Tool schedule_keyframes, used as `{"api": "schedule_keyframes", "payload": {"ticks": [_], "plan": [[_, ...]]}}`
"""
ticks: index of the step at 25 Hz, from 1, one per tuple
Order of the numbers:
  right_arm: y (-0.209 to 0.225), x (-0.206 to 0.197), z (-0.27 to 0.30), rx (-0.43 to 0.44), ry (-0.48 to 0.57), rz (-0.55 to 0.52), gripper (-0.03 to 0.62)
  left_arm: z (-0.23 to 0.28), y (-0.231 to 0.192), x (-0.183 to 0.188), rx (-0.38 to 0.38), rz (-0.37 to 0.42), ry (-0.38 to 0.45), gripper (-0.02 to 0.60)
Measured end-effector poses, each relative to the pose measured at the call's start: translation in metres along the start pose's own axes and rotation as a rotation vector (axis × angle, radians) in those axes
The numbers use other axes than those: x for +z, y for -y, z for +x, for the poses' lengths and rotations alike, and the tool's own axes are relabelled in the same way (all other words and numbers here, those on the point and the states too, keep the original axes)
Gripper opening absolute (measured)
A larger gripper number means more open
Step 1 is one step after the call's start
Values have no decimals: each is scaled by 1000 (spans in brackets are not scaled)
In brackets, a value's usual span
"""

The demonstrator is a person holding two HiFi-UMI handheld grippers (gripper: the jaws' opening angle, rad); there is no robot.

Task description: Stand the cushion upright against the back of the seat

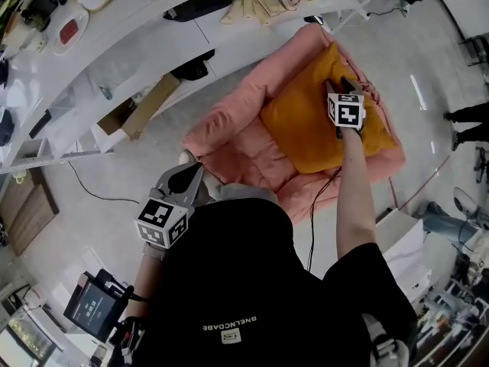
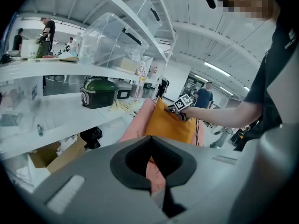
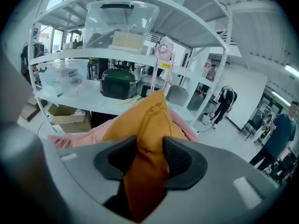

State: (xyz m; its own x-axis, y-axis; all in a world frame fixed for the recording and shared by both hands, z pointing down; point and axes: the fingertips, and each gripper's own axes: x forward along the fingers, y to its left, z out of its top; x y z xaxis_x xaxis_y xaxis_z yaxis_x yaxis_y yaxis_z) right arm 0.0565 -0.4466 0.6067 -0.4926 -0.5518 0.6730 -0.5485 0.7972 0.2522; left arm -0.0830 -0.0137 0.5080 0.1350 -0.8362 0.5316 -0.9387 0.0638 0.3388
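Note:
An orange cushion (image 1: 313, 125) lies tilted on a pink padded seat (image 1: 237, 136) that sits on the floor, leaning toward the seat's back. My right gripper (image 1: 348, 89) is shut on the cushion's upper edge; in the right gripper view the orange fabric (image 3: 149, 120) is pinched between both dark pads (image 3: 184, 160). My left gripper (image 1: 191, 176) hovers close to my body, before the seat's front edge, shut and with nothing in it. The left gripper view shows its tips meeting (image 2: 152, 181), with the cushion (image 2: 170, 125) and the right gripper (image 2: 180, 108) beyond.
A white shelf rack (image 1: 153, 37) runs along the seat's far side, with a cardboard box (image 1: 141, 105) under it and a green-lidded pot (image 2: 98, 93) on a shelf. A cable (image 1: 317, 205) trails past the seat. A white box (image 1: 405, 243) stands at the right. People stand in the background.

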Motion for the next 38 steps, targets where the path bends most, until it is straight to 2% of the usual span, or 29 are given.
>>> {"api": "schedule_keyframes", "payload": {"ticks": [10, 17, 21, 24, 26, 28, 34, 38], "plan": [[-32, -13, 37, 24, -18, -34, 164, -1, -4, -3, 15, -29, 0, 15], [-8, -2, 15, -20, 49, -48, 186, -3, -3, -5, 3, -11, 16, 15], [-3, 8, -5, 0, 72, -38, 201, 0, -1, 1, -37, -2, 18, 15], [3, 17, -25, -37, 106, -77, 212, 7, 0, 8, -90, 28, 14, 15], [6, 22, -39, -71, 121, -95, 164, 9, -3, 11, -118, 39, 8, 15], [11, 24, -52, -94, 131, -68, 158, 9, -8, 17, -138, 46, 13, 15], [25, 31, -101, -166, 202, 137, 153, 15, -20, 28, -247, 70, -14, 15], [21, 28, -130, -229, 208, 196, 138, 17, -35, 42, -309, 107, -19, 15]]}}
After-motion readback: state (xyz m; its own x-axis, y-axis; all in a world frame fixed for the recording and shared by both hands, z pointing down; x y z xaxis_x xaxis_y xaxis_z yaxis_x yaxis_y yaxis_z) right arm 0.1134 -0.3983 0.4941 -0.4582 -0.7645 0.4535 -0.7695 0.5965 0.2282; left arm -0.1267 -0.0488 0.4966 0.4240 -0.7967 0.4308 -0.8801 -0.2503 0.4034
